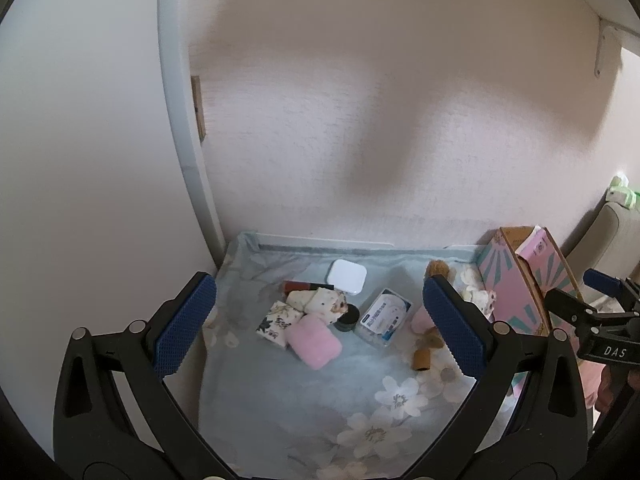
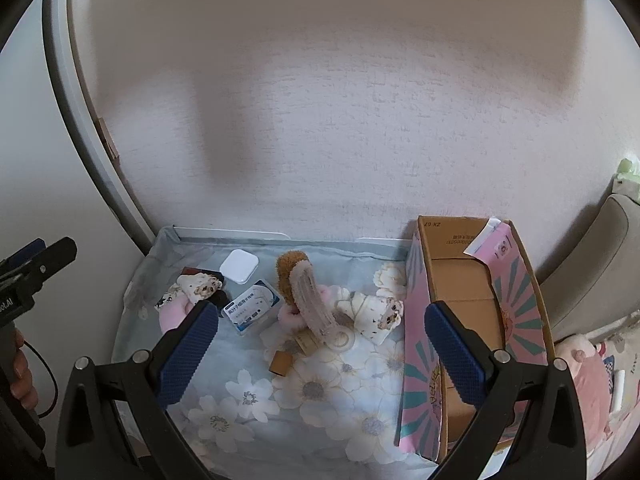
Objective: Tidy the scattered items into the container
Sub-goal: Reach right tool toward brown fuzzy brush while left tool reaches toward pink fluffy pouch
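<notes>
Fingers of left gripper [image 1: 318, 320] spread wide apart, clamping nothing; fingers of right gripper [image 2: 322, 344] likewise wide apart and holding nothing. Largest, a floral blanket [image 2: 320, 400] spread under everything. On its right edge, an open pink cardboard box [image 2: 468, 300], bare brown inside, nothing visible in it; right gripper's right finger over its opening. Scattered on the blanket, left of the box: plush toy [image 2: 304, 296] between the right gripper's fingers, beyond their tips; pink pouch [image 1: 314, 340], floss packet [image 1: 384, 316] and white square case [image 1: 347, 276] between the left gripper's fingers, beyond their tips; small brown cylinder [image 2: 280, 362] near the plush toy.
</notes>
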Action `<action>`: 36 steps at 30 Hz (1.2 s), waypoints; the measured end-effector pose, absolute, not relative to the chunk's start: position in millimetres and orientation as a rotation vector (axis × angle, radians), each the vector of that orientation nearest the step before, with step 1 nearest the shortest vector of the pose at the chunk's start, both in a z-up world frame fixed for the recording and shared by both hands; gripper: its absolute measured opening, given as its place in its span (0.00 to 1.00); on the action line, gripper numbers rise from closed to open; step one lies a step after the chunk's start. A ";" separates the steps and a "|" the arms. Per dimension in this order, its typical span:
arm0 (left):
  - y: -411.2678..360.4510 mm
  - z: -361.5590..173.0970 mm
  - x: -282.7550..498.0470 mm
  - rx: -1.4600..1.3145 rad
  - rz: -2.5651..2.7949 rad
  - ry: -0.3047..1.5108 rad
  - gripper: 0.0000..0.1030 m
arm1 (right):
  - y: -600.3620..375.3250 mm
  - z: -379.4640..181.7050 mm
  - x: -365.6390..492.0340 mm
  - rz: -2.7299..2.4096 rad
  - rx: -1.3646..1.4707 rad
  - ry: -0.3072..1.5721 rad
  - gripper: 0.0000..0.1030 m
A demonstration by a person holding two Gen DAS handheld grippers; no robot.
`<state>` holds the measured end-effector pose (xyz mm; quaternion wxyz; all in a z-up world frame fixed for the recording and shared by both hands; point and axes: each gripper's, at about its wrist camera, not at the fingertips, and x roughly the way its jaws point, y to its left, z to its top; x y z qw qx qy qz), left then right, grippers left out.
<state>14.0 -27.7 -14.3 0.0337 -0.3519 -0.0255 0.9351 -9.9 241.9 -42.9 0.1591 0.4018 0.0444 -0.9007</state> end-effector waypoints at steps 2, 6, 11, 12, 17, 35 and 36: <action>-26.7 -14.8 13.8 -1.084 2.876 -0.072 1.00 | 243.1 -43.3 -10.2 -2.575 1.150 0.124 1.00; -26.2 -16.7 14.1 -1.090 2.872 -0.069 1.00 | 242.9 -43.2 -10.4 -2.574 1.145 0.120 1.00; -28.7 -21.7 15.0 -1.103 2.868 -0.069 1.00 | 244.4 -46.0 -11.6 -2.560 1.146 0.122 1.00; -29.6 -23.9 15.0 -1.108 2.864 -0.070 1.00 | 244.7 -46.0 -11.4 -2.559 1.145 0.124 1.00; -32.5 -50.9 14.9 -1.192 2.816 -0.064 1.00 | 244.4 -52.2 -13.8 -2.524 1.135 0.146 1.00; -24.5 -184.3 -39.4 -1.353 2.708 -0.073 0.98 | 216.4 -151.1 -68.8 -2.348 1.227 0.264 0.90; -23.0 -189.8 -42.8 -1.364 2.705 -0.082 0.96 | 212.4 -157.8 -73.6 -2.342 1.227 0.269 0.89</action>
